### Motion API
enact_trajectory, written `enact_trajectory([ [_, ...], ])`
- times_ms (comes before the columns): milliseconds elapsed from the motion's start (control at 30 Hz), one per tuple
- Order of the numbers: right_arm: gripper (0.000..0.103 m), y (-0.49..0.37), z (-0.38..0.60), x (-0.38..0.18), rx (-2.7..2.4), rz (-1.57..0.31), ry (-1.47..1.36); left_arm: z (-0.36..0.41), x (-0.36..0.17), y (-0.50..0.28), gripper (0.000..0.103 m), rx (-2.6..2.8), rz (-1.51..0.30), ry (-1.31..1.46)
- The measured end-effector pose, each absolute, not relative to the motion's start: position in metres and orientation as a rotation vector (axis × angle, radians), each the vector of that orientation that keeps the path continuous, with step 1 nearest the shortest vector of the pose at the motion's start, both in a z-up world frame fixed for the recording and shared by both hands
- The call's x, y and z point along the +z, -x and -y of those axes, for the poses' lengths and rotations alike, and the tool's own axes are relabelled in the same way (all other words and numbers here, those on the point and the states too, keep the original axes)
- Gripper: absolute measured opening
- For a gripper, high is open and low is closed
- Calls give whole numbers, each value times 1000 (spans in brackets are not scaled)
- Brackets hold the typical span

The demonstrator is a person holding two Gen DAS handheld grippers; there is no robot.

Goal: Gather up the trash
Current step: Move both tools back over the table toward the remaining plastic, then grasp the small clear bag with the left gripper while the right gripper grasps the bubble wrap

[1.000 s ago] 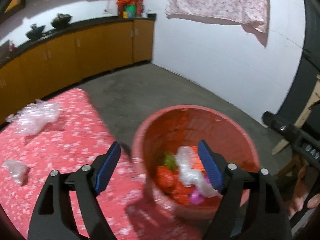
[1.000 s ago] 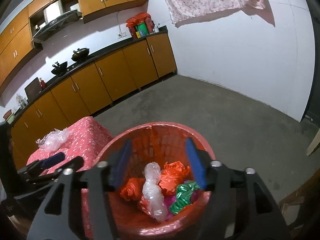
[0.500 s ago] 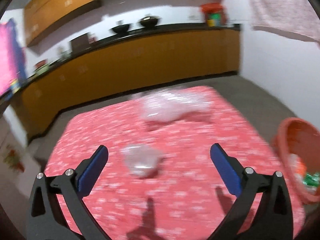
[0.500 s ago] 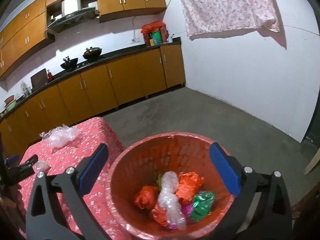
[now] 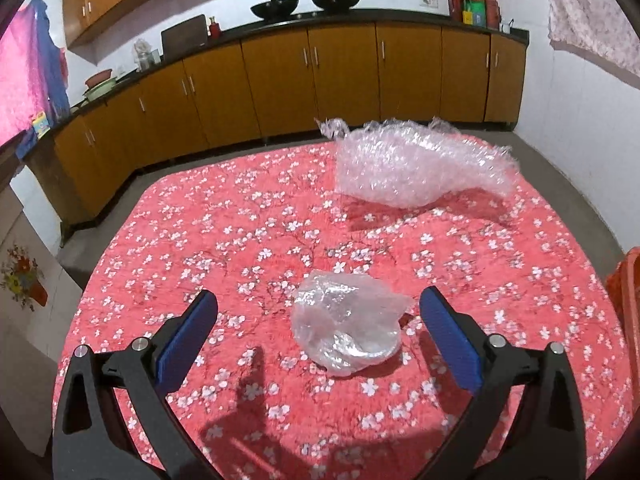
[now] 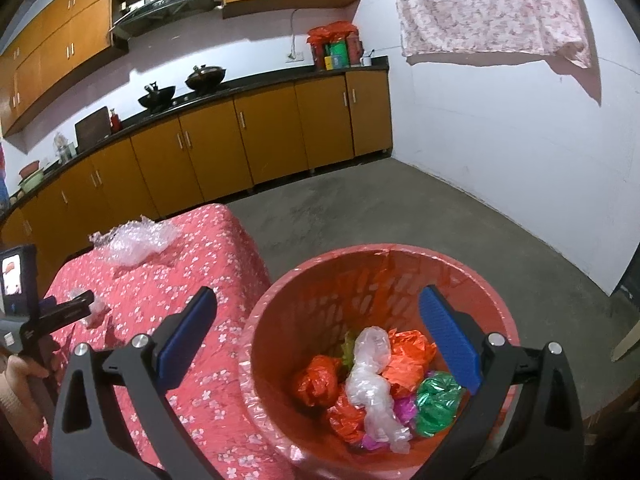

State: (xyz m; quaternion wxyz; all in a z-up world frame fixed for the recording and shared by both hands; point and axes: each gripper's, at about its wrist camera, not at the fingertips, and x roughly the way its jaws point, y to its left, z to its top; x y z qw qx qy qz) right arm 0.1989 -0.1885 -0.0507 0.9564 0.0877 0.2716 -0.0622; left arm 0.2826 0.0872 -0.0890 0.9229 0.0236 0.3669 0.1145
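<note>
Left wrist view first: the left gripper [image 5: 318,316] hangs over the table [image 5: 168,248] with its red flowered cloth, jaws spread wide after just opening, then easing in a touch. A crumpled clear plastic bag [image 5: 347,334] lies on the cloth between the blue pads, touching neither. Farther back, near the table's far edge, sits a big wad of bubble wrap [image 5: 416,164], well apart from the bag.

Over to the right wrist view, and here is what the left one barely catches: the red basket [image 6: 496,280], standing on the grey floor just beside the table's corner. In the left view only a sliver of its rim [image 5: 624,280] peeks in at the right edge. Inside it lies collected trash [image 6: 380,384]: orange, green, pink and clear crumpled plastic. The right gripper [image 6: 318,316] hovers above the basket, jaws just opened and spread, nothing between them but air.

This view also shows the left gripper from the side, mostly cut off at the frame edge, with a hand [image 6: 18,376] on its grip. The small bag by its tips is blurred and hard to make out.

Open floor runs from the basket to the orange cabinets [image 6: 280,132] and the white wall.
</note>
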Motion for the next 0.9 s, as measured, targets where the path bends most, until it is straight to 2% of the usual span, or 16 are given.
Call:
enact_trajectory([
  [167,99,-204,178,-52,-109,-566,-158,-94,-101,-294,79,223,-807,-1],
  [233,99,-206,174,-52,-99,-569,-152,-98,-105,-298,64,208,-833,29],
  [333,99,-211,165,-51,-81,-569,-136,-104,-108,-299,53,205,-841,55],
  [433,99,-219,153,-50,-53,-571,-120,-110,-109,-297,49,213,-834,53],
  [900,99,-309,24,-55,180,-563,-5,-198,-97,-259,49,320,-781,8],
])
